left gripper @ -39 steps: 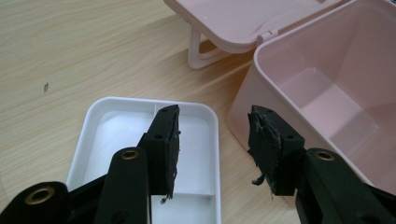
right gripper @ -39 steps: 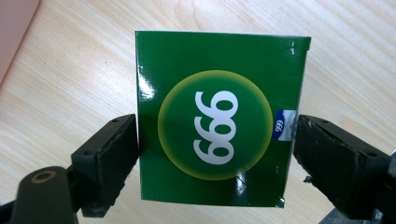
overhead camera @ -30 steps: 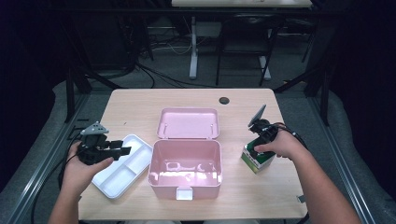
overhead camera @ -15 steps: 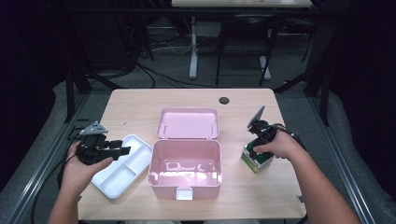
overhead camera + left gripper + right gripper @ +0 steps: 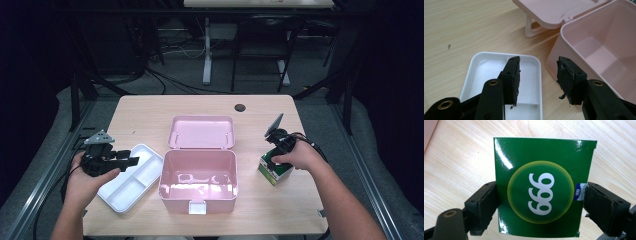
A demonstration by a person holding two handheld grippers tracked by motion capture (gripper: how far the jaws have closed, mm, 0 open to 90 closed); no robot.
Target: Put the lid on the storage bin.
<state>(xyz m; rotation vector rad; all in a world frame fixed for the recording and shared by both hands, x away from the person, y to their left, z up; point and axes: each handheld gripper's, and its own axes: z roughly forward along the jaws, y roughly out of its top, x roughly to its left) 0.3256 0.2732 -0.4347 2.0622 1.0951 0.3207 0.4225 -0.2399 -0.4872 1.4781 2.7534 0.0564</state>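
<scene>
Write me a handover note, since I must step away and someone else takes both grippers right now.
Right gripper: fingers straddle the green cardboard box marked 999, which rests on the wooden table right of the open pink plastic case; left finger touches, right looks just short.
Left gripper: open, holding nothing, above the white divided plastic tray.
Done: case lid open.
Left: probably close, lift, put the box in the case.

Open pink box [image 5: 198, 175] mid-table [image 5: 150, 110], white tray [image 5: 131, 177] just left, small black disc [image 5: 240, 107] at far edge.
</scene>
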